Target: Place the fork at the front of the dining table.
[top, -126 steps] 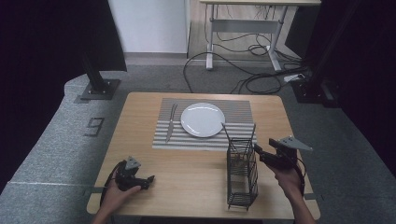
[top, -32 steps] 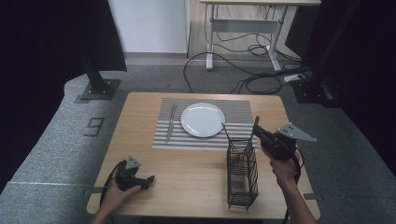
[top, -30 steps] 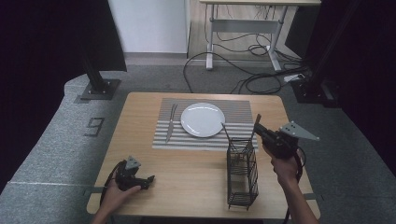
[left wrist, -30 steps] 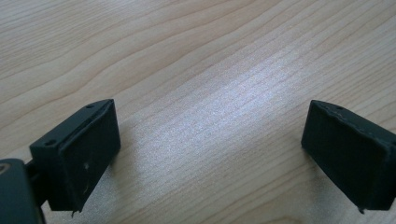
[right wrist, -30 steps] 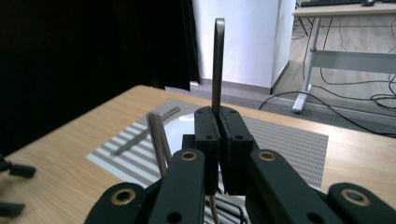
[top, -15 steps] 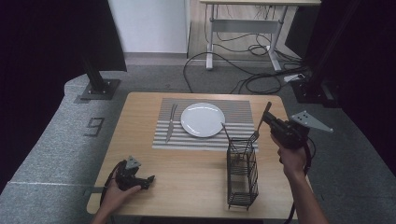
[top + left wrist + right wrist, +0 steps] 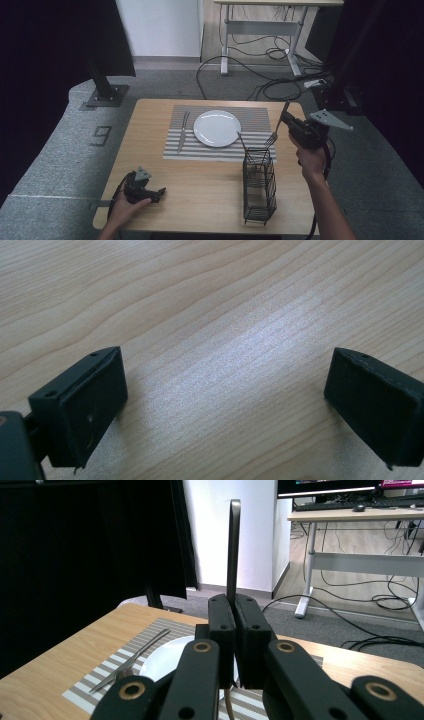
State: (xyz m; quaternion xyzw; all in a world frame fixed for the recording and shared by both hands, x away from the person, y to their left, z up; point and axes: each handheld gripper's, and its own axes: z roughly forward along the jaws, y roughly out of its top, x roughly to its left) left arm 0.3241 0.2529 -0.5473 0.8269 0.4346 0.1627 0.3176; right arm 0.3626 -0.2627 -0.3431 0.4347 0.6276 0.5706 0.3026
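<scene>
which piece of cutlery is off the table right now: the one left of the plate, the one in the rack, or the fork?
The fork: the right claw is shut on its handle, tines hanging above the wire rack. The knife lies flat on the placemat; another utensil stands in the rack.

My left gripper [image 7: 225, 410] points down at the wooden table [image 7: 215, 315]. Its two black jaws stand wide apart, one at the lower left and one at the lower right, with bare wood grain between them. Nothing lies between my pads [image 7: 92, 405].

Matt wooden table [image 7: 200, 185], glossy plate [image 7: 217, 128], metal fork [image 7: 278, 126].
</scene>
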